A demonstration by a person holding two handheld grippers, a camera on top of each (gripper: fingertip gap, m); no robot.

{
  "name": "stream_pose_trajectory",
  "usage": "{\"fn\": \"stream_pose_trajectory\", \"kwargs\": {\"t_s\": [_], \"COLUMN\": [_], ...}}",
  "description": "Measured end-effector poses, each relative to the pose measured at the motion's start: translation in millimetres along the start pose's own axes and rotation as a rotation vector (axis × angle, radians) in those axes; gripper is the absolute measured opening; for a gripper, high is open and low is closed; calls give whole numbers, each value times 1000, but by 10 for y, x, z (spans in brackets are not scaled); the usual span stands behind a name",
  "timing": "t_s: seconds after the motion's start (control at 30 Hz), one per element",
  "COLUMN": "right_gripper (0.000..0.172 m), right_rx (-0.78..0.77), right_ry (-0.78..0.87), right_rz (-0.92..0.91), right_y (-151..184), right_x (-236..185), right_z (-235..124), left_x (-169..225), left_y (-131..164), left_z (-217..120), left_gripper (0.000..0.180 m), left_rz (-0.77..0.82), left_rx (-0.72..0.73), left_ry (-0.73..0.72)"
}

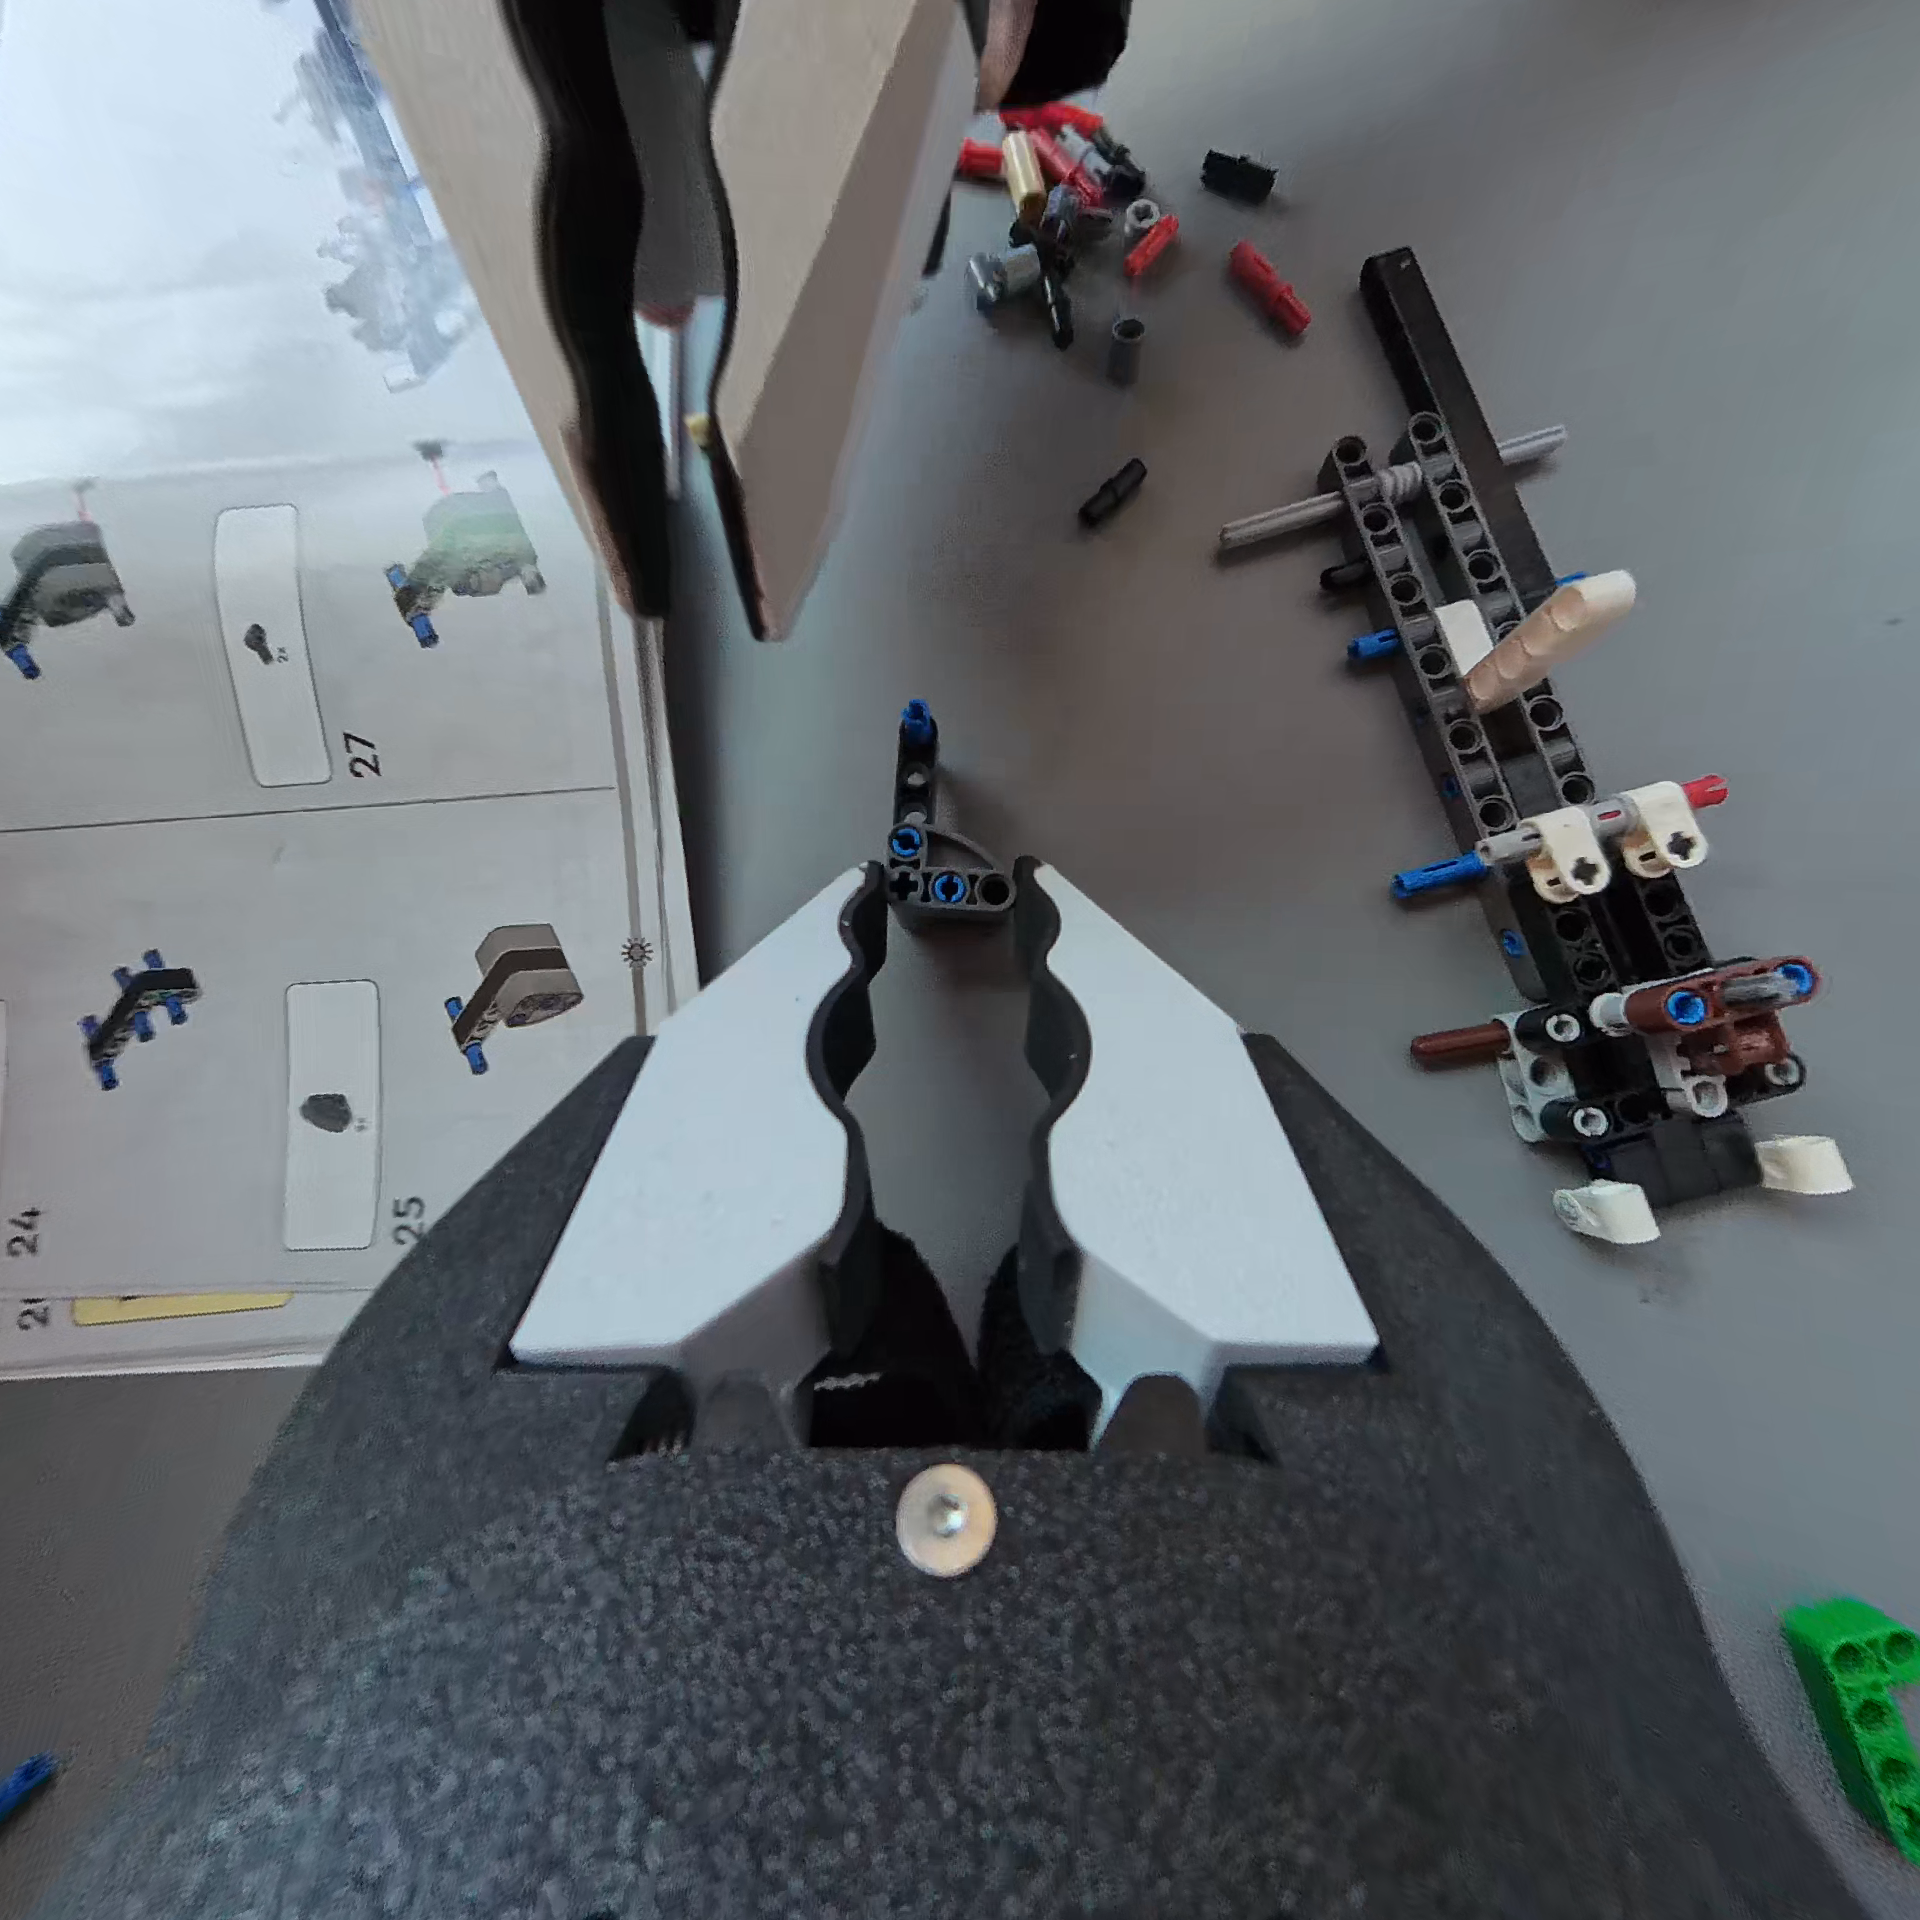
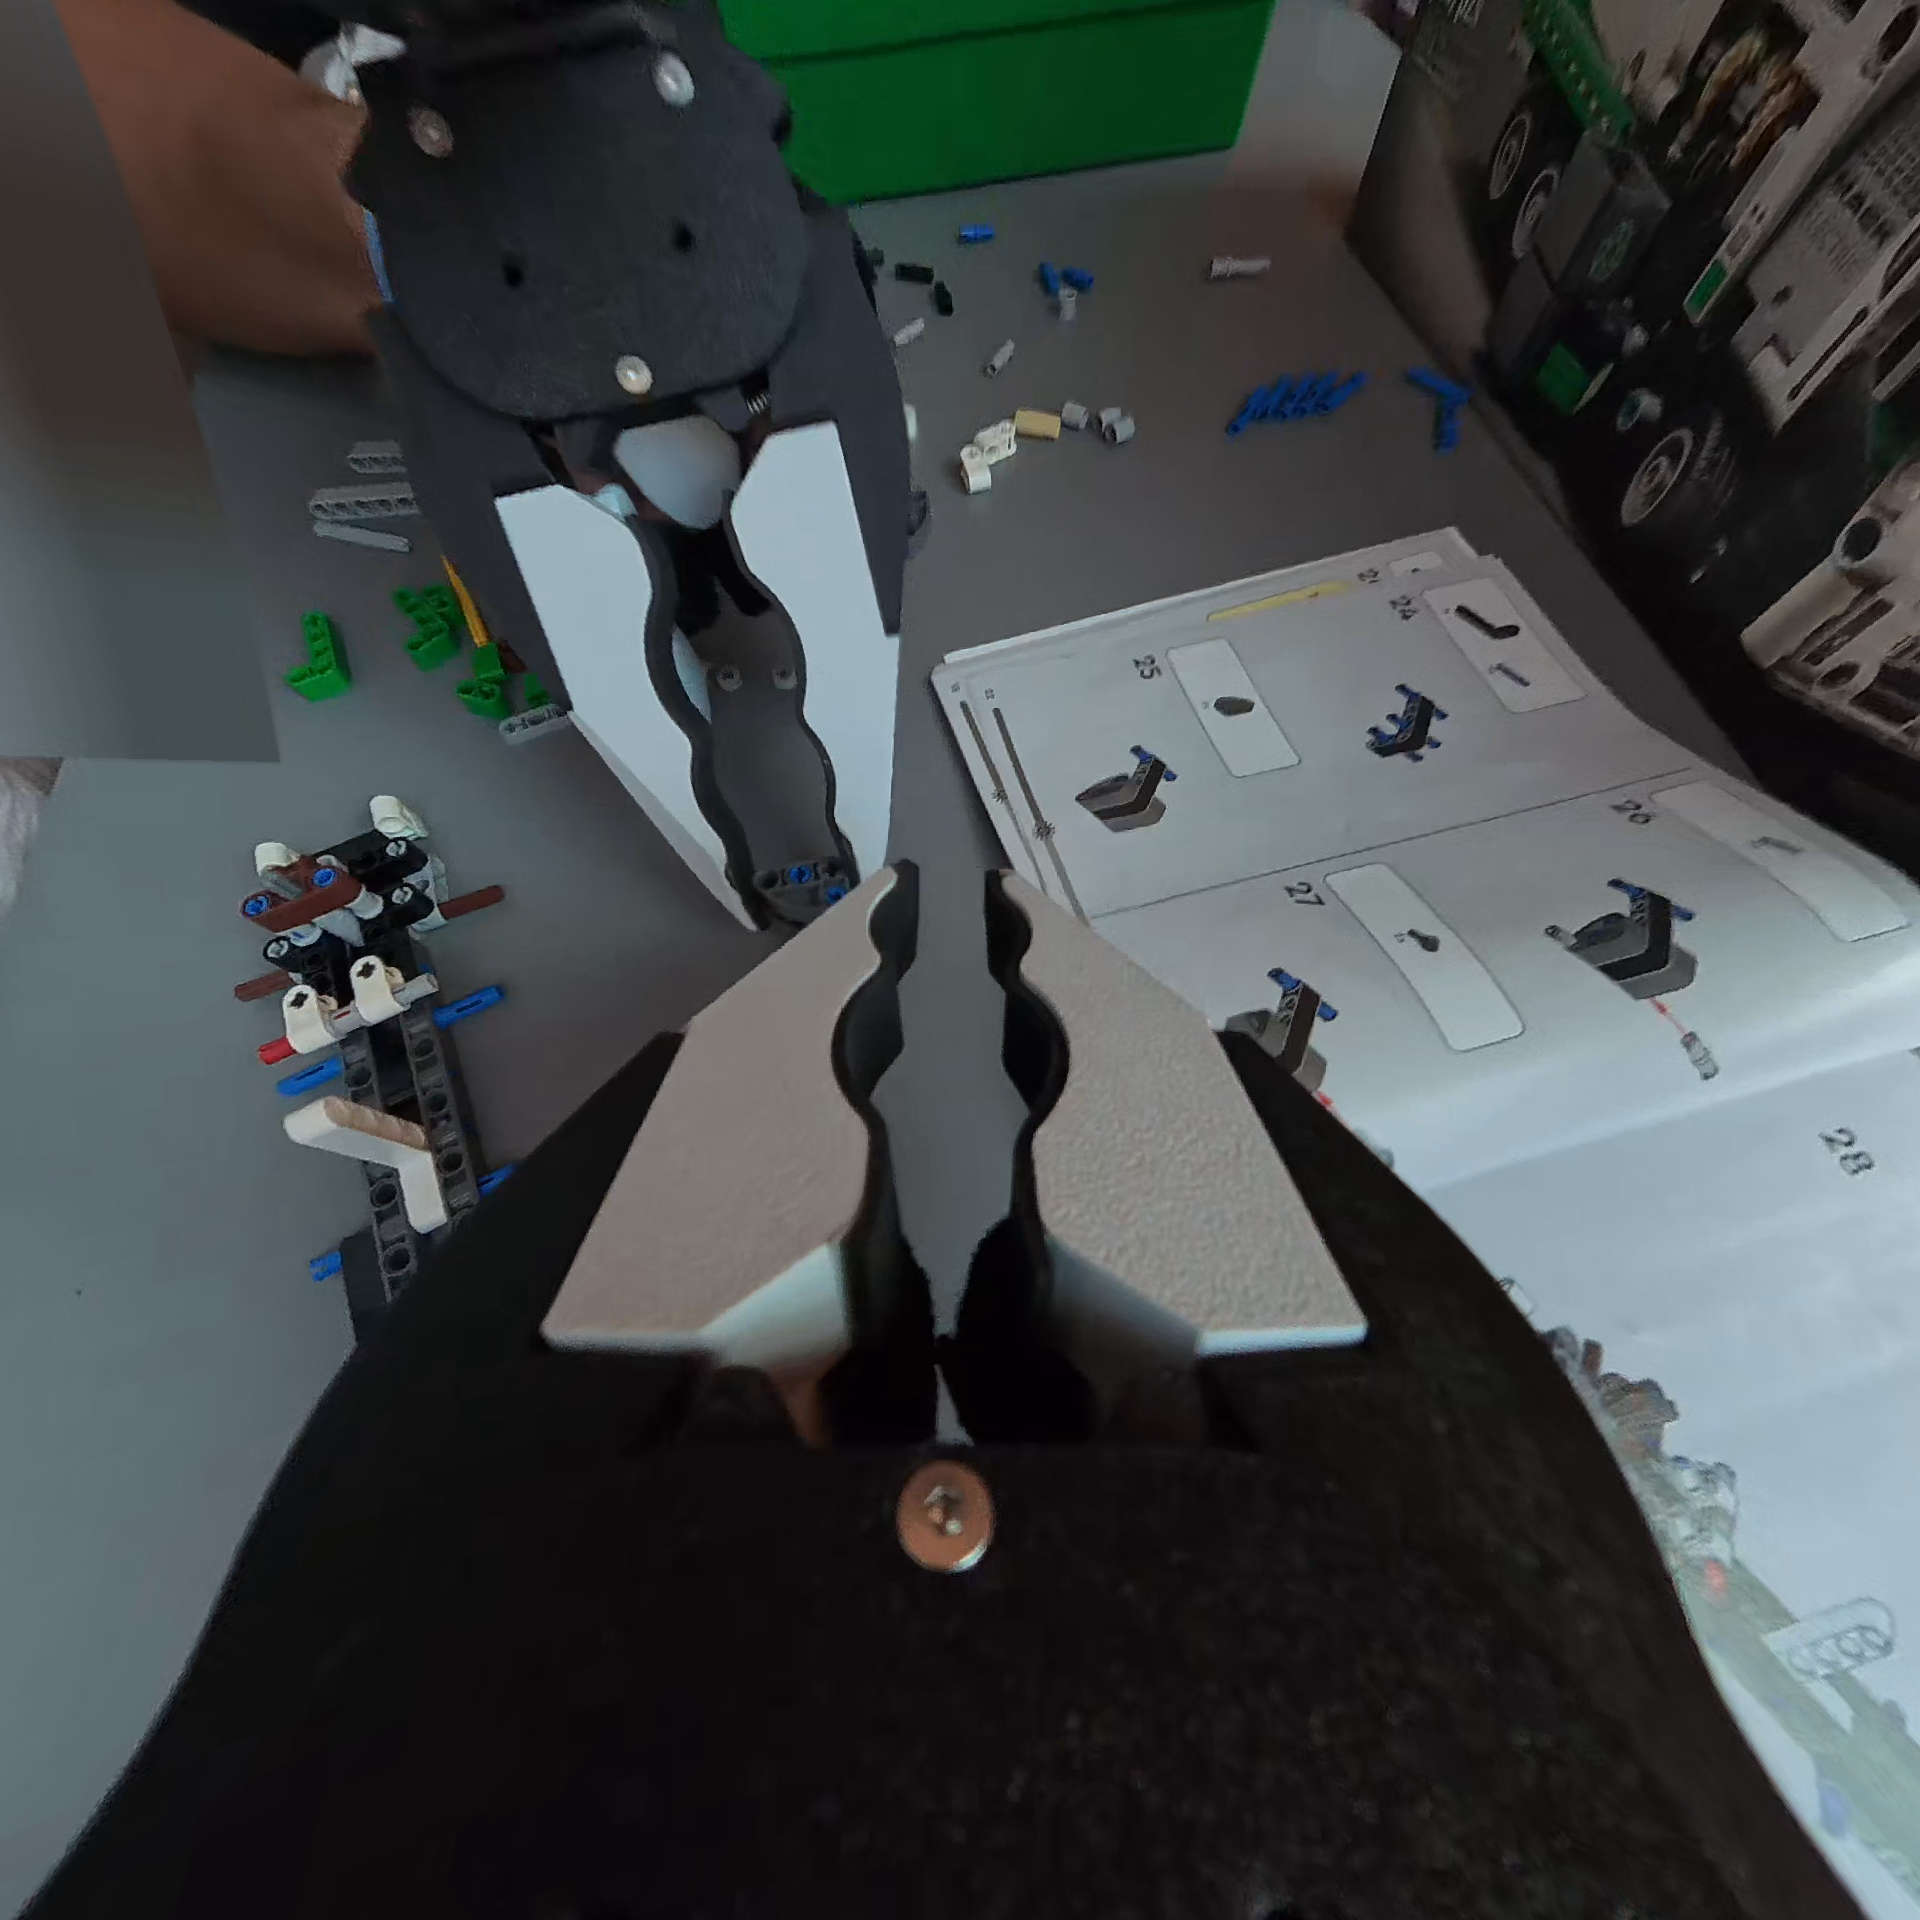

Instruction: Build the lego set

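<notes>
My left gripper [image 1: 943, 896] is shut on a dark grey angled beam [image 1: 914, 821] with blue pins in it. Both pads press on the ends of its short arm. Its long arm points away and ends in a blue pin [image 1: 916, 719]. The right wrist view shows the same beam [image 2: 798, 876] held at the left gripper's tips [image 2: 795, 888], low over the grey table [image 2: 582, 935]. My right gripper [image 2: 951, 883] is open with nothing between its pads, and its tips are just right of the left gripper's. It also shows in the left wrist view [image 1: 707, 618], facing mine.
An open instruction booklet [image 2: 1455, 831] lies beside the grippers. A long black and grey part-built assembly [image 1: 1507, 727] lies on the other side. Loose red and black pins [image 1: 1081, 218], green beams [image 2: 436, 634], blue pins [image 2: 1299, 400], a green box [image 2: 1018, 94] and a printed carton [image 2: 1662, 260] are nearby. The gap from one gripper's tips to the other's is roughly 7 centimetres.
</notes>
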State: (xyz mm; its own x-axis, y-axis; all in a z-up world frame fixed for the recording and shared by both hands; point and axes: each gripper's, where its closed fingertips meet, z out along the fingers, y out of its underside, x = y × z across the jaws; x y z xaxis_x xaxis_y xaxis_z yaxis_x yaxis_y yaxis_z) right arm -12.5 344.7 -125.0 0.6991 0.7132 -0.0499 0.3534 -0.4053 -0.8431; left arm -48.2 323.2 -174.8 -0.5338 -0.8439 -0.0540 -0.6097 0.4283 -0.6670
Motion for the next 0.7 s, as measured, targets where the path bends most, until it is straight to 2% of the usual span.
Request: {"fn": "stream_pose_trajectory", "kwargs": {"t_s": [0.03,0.1,0.2,0.27,0.37,0.43,0.47,0.57,0.7], "right_gripper": [17,32,45,45,43,31,24,24,24], "right_rx": [-36,-88,18,100,72,46,34,72,115], "right_ry": [-15,-98,-271,-344,-437,-446,-427,-419,-321], "right_rz": [34,123,287,348,353,328,300,251,111], "right_y": [74,163,-15,-150,-130,-98,-84,-169,-236], "right_x": [-8,-86,-249,-303,-493,-572,-565,-607,-536], "right_z": [29,87,90,74,159,204,210,182,127], "left_x": [-9,-61,-153,-107,-23,42,48,93,88], "left_y": [-26,-119,-221,-288,-345,-348,-352,-388,-347], "left_z": [-17,-100,-275,-340,-377,-372,-386,-474,-639], "left_gripper": [23,23,23,23,23,23,23,24,27], "left_rz": [37,135,328,484,722,803,811,781,530], "left_rx": [10,38,24,10,-41,-66,-73,-44,61], "left_ry": [-40,-164,-391,-498,-631,-659,-677,-686,-586]}}
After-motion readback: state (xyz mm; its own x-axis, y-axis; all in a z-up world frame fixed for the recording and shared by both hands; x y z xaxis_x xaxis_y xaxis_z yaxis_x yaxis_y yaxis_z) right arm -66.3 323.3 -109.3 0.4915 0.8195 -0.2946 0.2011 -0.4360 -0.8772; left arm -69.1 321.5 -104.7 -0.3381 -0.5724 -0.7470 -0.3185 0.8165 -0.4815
